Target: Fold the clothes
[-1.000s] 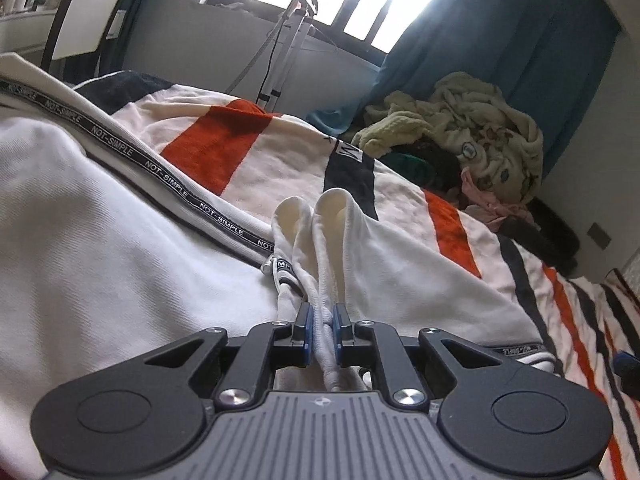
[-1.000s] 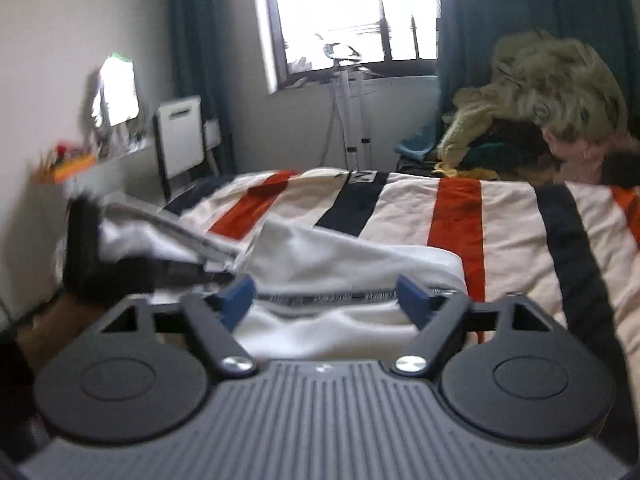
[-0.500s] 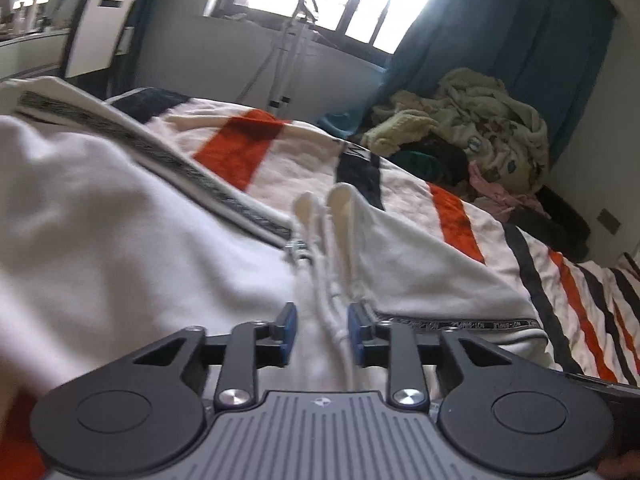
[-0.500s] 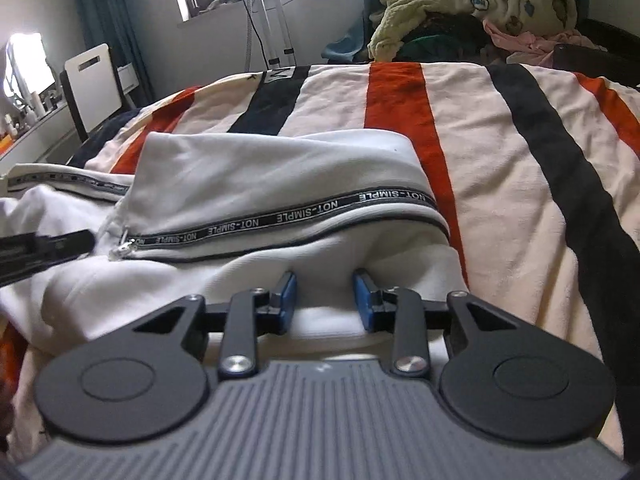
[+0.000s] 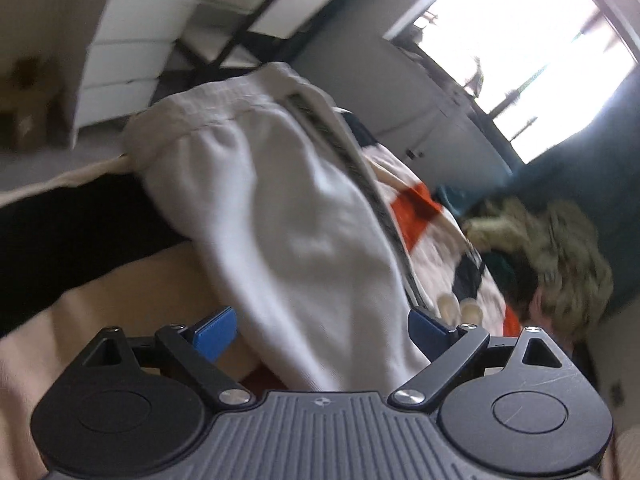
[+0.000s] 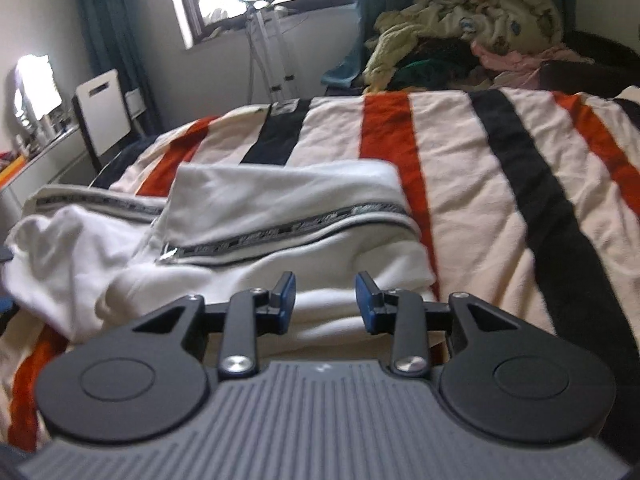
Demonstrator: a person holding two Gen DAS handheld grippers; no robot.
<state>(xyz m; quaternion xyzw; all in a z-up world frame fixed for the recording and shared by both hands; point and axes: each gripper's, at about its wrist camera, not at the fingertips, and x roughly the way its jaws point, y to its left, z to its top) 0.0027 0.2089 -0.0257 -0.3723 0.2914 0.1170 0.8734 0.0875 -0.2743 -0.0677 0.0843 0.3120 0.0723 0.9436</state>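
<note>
A white garment [image 6: 280, 204] with a black lettered tape [image 6: 288, 232] lies partly folded on the striped bedspread [image 6: 480, 184], its upper layer turned back over the lower. My right gripper [image 6: 326, 298] hovers open just over the garment's near edge, with nothing between its blue pads [image 6: 286, 294]. In the tilted, blurred left wrist view the same white garment [image 5: 288, 216] runs away from my left gripper [image 5: 320, 330]. That gripper is wide open, with cloth passing under the gap and not pinched.
A heap of unfolded clothes [image 6: 472, 20] sits at the far end of the bed. A white chair [image 6: 106, 112] and a desk [image 6: 40, 160] stand to the left, and a metal stand [image 6: 272, 52] under the window. White drawers [image 5: 132, 64] show beyond the bed's left edge.
My left gripper let go of the pinched fold, opened wide and swung left with a strong tilt. The right gripper came down to the garment's near edge and narrowed its gap.
</note>
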